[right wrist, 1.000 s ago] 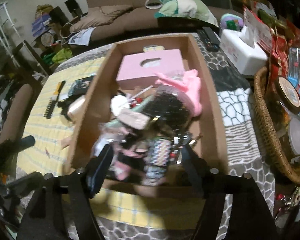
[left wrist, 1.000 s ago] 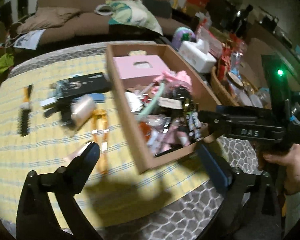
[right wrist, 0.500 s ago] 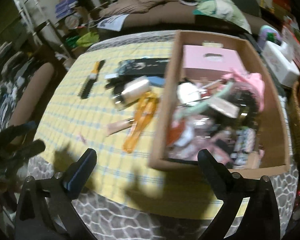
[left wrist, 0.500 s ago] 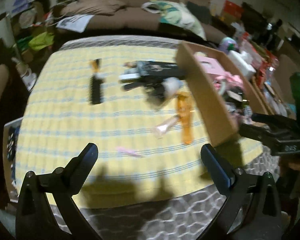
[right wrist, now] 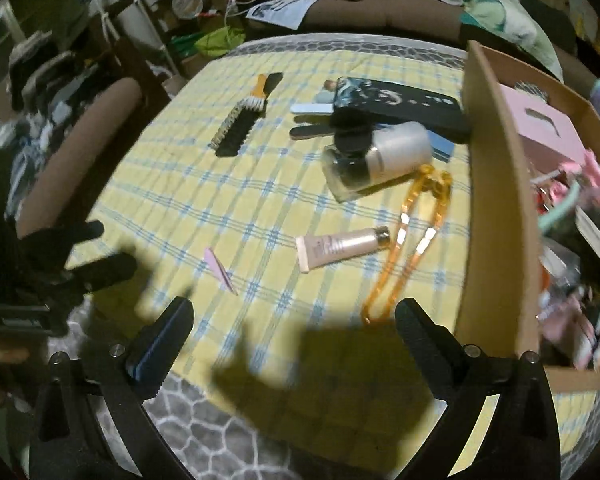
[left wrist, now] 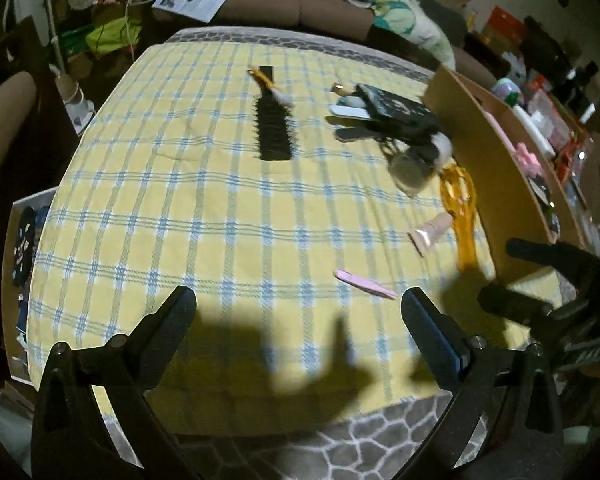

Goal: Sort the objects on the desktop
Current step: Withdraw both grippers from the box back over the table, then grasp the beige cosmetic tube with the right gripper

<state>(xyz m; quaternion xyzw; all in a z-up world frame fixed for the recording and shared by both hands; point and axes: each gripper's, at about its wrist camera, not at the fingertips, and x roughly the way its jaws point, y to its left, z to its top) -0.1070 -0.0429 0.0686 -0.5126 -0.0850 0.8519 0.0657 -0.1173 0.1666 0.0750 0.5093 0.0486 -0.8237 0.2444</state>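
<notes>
both grippers spread wide, holding nothing: left gripper, right gripper. black brush at 12, pink clip just ahead, cardboard box at 3, contents blurry, probably toiletries.

On the yellow checked surface lie a black brush far left, a dark flat case over nail files, a clear jar on its side, an orange chain, a pale tube, a small pink file, and right, a full cardboard box.
</notes>
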